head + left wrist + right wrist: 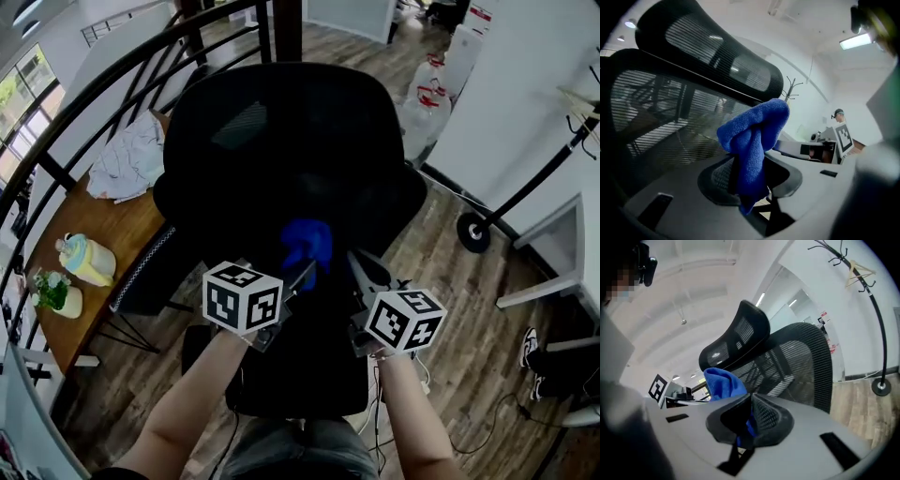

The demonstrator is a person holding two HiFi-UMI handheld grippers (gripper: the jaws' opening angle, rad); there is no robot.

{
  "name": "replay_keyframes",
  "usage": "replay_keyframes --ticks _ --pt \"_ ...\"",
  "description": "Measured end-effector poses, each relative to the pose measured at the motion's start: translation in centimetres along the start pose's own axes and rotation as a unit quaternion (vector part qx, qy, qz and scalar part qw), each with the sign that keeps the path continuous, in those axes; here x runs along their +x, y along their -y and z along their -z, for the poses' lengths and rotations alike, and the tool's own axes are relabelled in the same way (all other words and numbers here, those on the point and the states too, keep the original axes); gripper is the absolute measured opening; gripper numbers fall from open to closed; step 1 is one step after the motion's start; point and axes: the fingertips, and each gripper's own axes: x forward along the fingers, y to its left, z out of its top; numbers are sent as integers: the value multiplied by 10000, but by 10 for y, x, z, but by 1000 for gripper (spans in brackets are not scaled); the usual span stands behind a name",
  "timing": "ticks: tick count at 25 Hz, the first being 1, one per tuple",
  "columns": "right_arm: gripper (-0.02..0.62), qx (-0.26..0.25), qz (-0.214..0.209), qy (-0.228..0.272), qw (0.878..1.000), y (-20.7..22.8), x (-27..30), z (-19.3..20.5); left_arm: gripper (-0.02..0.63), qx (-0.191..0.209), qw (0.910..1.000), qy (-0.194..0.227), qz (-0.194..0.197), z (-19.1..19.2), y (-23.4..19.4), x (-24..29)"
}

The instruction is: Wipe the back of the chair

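Observation:
The black mesh office chair stands in front of me with its back (281, 141) facing me; the back (670, 108) and headrest (717, 51) fill the left gripper view. My left gripper (302, 274) is shut on a bunched blue cloth (307, 246), held low against the chair back. That cloth (754, 136) rises between the left gripper (750, 183) jaws. My right gripper (356, 265) hangs just right of the cloth, jaws together. In the right gripper view the cloth (723, 380) shows left of the right gripper (749, 420), with blue in the thin slit; the chair back (797, 362) lies beyond.
A wooden table (112, 234) at the left carries a white rag (131, 164), a pale bottle (84, 261) and a small plant pot (56, 295). A curved black railing (94, 84) runs behind it. A coat stand base (473, 232) and a white desk (562, 253) stand at the right.

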Motion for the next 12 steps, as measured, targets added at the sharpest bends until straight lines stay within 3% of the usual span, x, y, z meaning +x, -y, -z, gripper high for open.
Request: replay_keyframes --ticks 7,12 --pt "32 484 658 368 9960 61 -46 -5 137 262 9965 -574 547 23 58 86" --pt "32 633 948 504 9922 90 -63 -5 137 130 9948 -713 720 22 76 128"
